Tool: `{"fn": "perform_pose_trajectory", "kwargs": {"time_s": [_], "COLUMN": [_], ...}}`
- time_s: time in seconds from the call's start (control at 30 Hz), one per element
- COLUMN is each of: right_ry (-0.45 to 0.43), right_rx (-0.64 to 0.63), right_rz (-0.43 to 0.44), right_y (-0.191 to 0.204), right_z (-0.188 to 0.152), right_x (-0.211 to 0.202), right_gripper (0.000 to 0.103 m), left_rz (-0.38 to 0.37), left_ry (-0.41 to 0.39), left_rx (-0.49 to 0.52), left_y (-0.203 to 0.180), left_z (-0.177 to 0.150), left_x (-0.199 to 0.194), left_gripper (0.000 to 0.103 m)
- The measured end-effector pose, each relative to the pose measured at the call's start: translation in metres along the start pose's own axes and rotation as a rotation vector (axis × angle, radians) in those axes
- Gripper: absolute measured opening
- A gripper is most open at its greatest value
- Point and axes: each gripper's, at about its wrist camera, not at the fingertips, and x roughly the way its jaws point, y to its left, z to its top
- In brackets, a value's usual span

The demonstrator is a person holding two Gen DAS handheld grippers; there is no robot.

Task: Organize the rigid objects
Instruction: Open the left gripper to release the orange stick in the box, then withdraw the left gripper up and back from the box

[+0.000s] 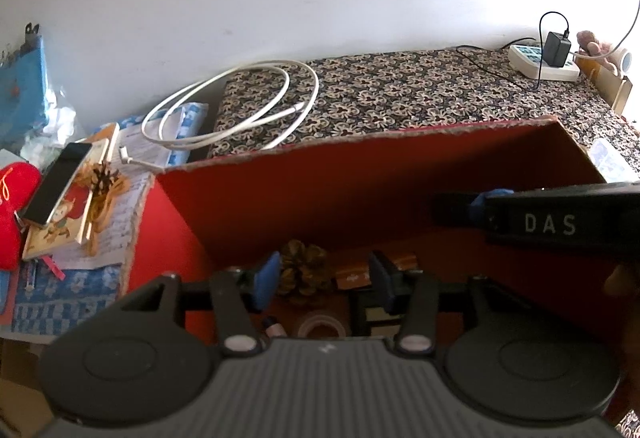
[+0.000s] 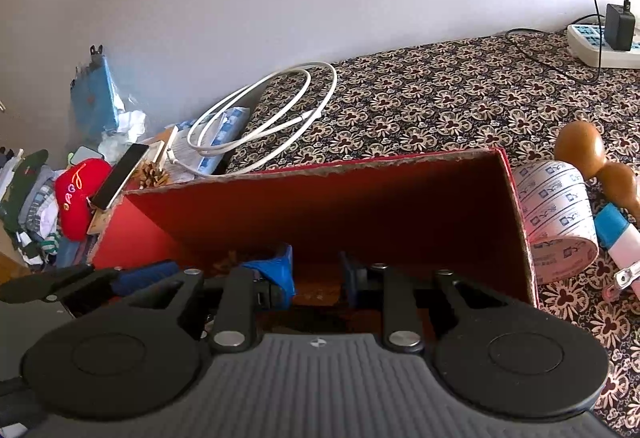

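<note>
Surface: a bench under a floral cloth [image 1: 440,90], with a plain pale wall behind it and clutter piled at the left end.
Left wrist view, box: the red cardboard box [image 1: 360,174] stands open-topped on the cloth; its cut rim is ragged and its walls are flat and stiff.
Left wrist view, tongs: the left tongs [image 1: 324,282] reach down inside the box with their blue pads parted and pressing on nothing.
Left wrist view, task's thing: a pine cone [image 1: 305,270] lies on the box floor between the pads, brown, scaly and bristly; a clear tape ring [image 1: 320,324] lies nearer the camera.
Left wrist view, doing it well: the cone looks delivered, so I would lift straight up with the pads apart, lest a scale snag and drag it along.
Right wrist view, tongs: the right tongs [image 2: 316,276] also point into the box, a narrow gap between the pads and nothing in it.
Right wrist view, outside the box: a printed tape roll [image 2: 556,206], wide and papery, leans against the right wall; a smooth two-lobed gourd [image 2: 580,146] lies beside it.
Right wrist view, left end: a second pine cone [image 2: 154,172] sits by a glossy dark phone [image 2: 120,178], near a looped white cable [image 2: 272,110].
Right wrist view, next pick: probably the roll, which needs much wider tongs set across its rim.
</note>
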Motion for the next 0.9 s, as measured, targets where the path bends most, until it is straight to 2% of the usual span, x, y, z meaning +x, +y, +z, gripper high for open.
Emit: {"fn": "perform_pose_trajectory", "kwargs": {"time_s": [0.47, 0.9], "right_ry": [-0.006, -0.025], "right_rx": [-0.007, 0.009], "right_rz": [-0.087, -0.119], "right_y": [0.0030, 0.0017], "right_z": [-0.0004, -0.0012], "right_x": [0.0022, -0.0006], "right_gripper": [0.008, 0.009], "left_rz": [0.043, 0.053], "left_ry": [0.017, 0.020], "left_rx": [-0.005, 0.012], "left_y": [-0.0013, -0.0022], "left_z": [0.0002, 0.0001], "left_x": [0.0020, 0.0032], "left_gripper": [0.051, 0.051]}}
